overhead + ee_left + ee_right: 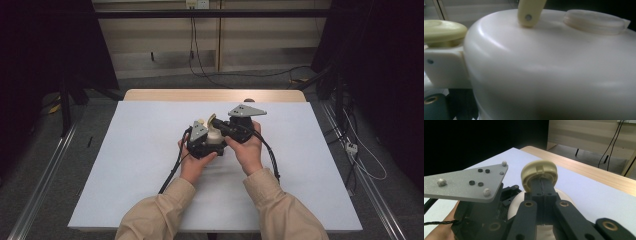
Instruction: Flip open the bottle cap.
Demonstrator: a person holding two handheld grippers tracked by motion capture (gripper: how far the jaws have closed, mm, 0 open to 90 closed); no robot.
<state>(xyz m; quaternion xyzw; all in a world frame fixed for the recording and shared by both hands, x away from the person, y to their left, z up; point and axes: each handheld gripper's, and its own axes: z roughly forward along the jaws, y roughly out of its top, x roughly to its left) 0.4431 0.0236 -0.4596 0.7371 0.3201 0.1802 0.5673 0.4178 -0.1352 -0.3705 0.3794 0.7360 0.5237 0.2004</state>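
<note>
Dark curtains flank a white-covered table (150,165), its wooden far edge bare; we see wide open sheet on every side of the two hands working at its middle. Between them sits a small cream-white plastic container (214,137) with a rounded body, a pale yellow hinged handle (530,11) and a ridged round cap (595,21). We see the right gripper (542,185) with its jaws closed together, their tips against a pale yellow round knob (539,171). The left gripper (202,142) presses close against the container; whether its jaws clamp it we cannot tell.
</note>
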